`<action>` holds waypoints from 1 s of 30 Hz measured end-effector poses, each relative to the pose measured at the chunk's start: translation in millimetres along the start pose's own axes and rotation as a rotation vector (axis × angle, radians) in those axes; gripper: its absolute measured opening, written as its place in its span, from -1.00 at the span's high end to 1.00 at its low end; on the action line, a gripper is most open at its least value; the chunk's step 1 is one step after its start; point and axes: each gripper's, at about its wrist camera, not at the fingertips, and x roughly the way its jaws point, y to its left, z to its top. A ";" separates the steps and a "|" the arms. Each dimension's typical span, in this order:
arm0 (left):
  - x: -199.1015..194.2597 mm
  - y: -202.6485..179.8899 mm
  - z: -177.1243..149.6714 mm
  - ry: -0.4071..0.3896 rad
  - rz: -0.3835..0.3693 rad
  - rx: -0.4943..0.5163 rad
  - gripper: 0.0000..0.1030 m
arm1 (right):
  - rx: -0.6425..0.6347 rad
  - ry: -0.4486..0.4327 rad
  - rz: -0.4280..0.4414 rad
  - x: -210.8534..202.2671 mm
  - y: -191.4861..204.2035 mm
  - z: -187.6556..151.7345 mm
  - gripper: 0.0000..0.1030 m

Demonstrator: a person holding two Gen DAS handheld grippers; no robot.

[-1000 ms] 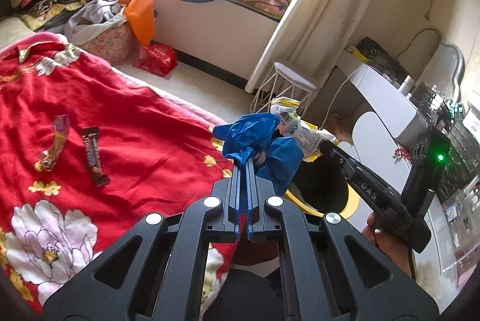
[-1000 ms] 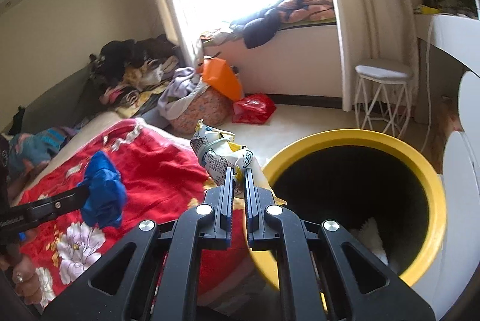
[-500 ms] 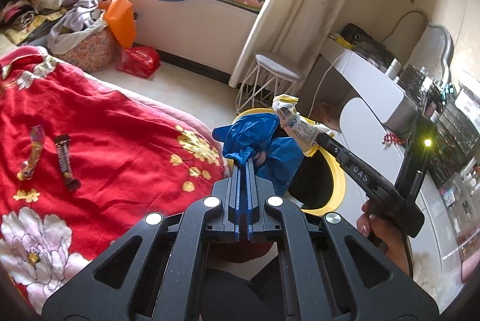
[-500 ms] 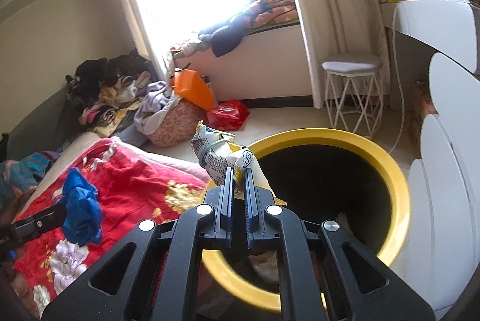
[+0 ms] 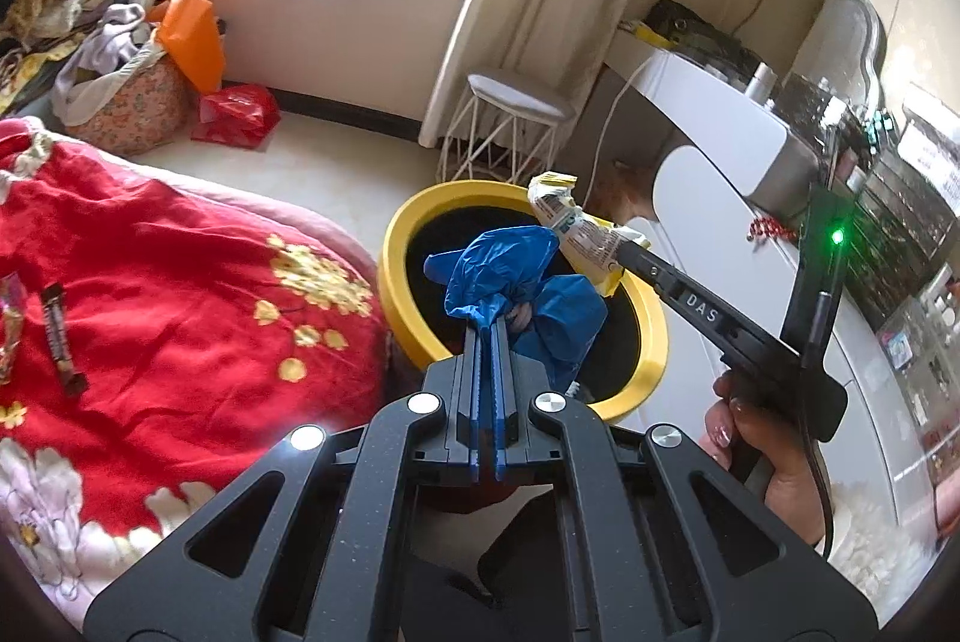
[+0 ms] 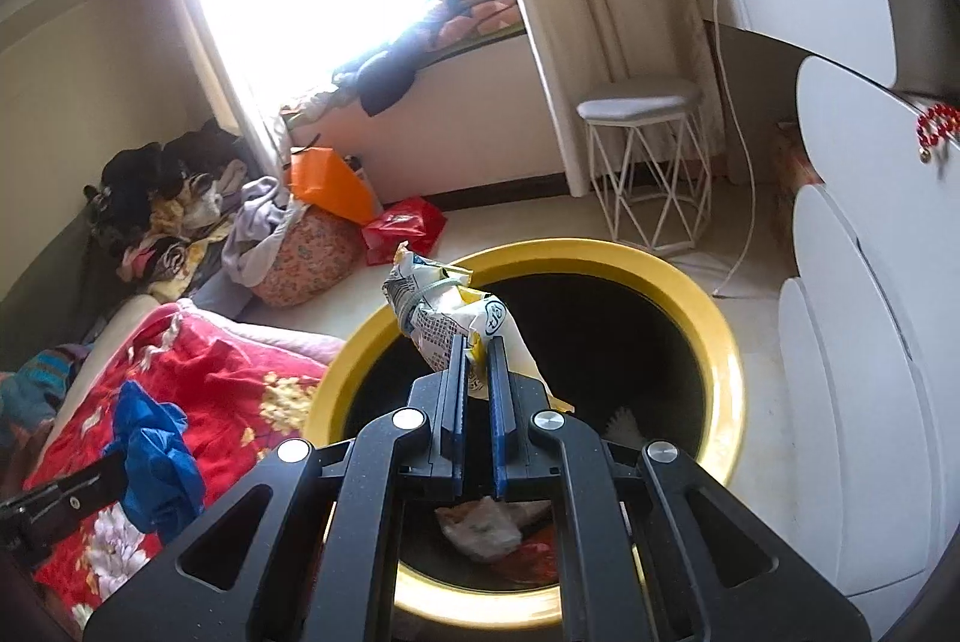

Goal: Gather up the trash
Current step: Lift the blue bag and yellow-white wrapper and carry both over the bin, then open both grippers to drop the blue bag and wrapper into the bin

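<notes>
Being pinched between the closed fingers of the right gripper [image 6: 477, 342]: a crumpled printed wrapper [image 6: 441, 315], thin foil-like film in white and yellow, hanging over the near-left part of the open mouth of the yellow bin [image 6: 729, 354]. Being clamped tight in the left gripper [image 5: 487, 327]: a bunched blue plastic bag [image 5: 510, 276], soft, glossy and wrinkled, sitting over the left side of the same bin [image 5: 399, 252] and almost touching the wrapper [image 5: 576, 228].

Risking a miss on release: both pieces looking light and floppy, likely drifting sideways or catching on the smooth round rim instead of dropping in. Possibly clinging to the rubbery blue pads too, the bag being wedged deep between them. Also crowding each other, with the right gripper's long black body [image 5: 720, 324] angling in just right of the bag, so a bump between the two tools seems possible. Knocking the bin over looks less likely but possible if a tool strikes the rim.

Inside the bin, dark walls and some pale crumpled paper [image 6: 480, 528] already lying near the bottom.

Further left, lying flat on the red flowered bed cover [image 5: 180, 282]: a slim dark bar wrapper [image 5: 60, 339], well apart from the bin, not yet collected. Beyond, a white wire-legged stool [image 5: 516, 99] standing far behind the bin, and a white desk [image 5: 714, 120] at the right.
</notes>
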 end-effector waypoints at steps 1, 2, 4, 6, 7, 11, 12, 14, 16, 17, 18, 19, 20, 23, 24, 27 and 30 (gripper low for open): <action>2.2 -1.8 -0.4 0.003 -0.001 0.004 0.98 | 0.008 0.004 -0.009 0.9 -3.1 -0.6 0.87; 5.3 -3.5 -0.7 0.009 -0.003 0.010 0.98 | 0.012 0.006 -0.013 1.7 -4.1 0.0 0.87; 10.7 -6.7 -1.1 0.018 -0.004 0.018 0.98 | 0.022 0.009 -0.024 2.6 -7.4 -0.4 0.87; 16.1 -9.4 -0.7 0.027 -0.006 0.022 0.98 | 0.028 0.009 -0.035 3.2 -9.8 -1.0 0.87; 18.9 -10.4 0.1 0.030 -0.006 0.024 0.98 | 0.028 0.010 -0.040 3.5 -10.6 -0.8 0.87; 31.5 -12.3 2.7 0.050 -0.006 0.018 0.98 | 0.040 0.017 -0.068 5.7 -15.2 -1.3 0.87; 35.0 -12.2 3.3 0.057 -0.006 0.016 0.98 | 0.043 0.018 -0.077 6.3 -16.7 -1.8 0.87; 40.9 -13.4 4.6 0.067 -0.004 0.015 0.98 | 0.048 0.020 -0.087 6.5 -20.0 -2.7 0.87; 47.4 -14.5 6.5 0.075 0.003 0.019 0.98 | 0.060 0.021 -0.085 6.6 -23.9 -3.1 0.87; 50.1 -14.6 7.5 0.078 0.004 0.019 0.98 | 0.063 0.022 -0.086 6.5 -24.8 -2.6 0.87; 53.8 -14.4 8.9 0.083 0.008 0.018 0.98 | 0.067 0.023 -0.087 6.7 -26.1 -2.7 0.87; 55.7 -13.2 9.0 0.085 0.010 0.015 0.98 | 0.069 0.023 -0.087 6.3 -27.0 -2.9 0.87; 59.1 -12.1 10.4 0.089 0.011 0.009 0.98 | 0.070 0.022 -0.087 5.9 -27.0 -3.5 0.87; 67.8 -11.0 13.0 0.099 0.014 0.000 0.98 | 0.074 0.022 -0.089 5.4 -28.0 -3.4 0.85; 71.0 -10.8 14.0 0.104 0.013 -0.003 0.97 | 0.077 0.023 -0.087 5.5 -28.3 -2.7 0.82; 76.5 -8.0 17.0 0.110 0.004 -0.022 0.63 | 0.103 0.021 -0.078 4.0 -30.4 -0.4 0.74; 74.7 -6.1 18.7 0.098 -0.011 -0.038 0.06 | 0.102 0.009 -0.085 0.3 -31.4 -0.2 0.50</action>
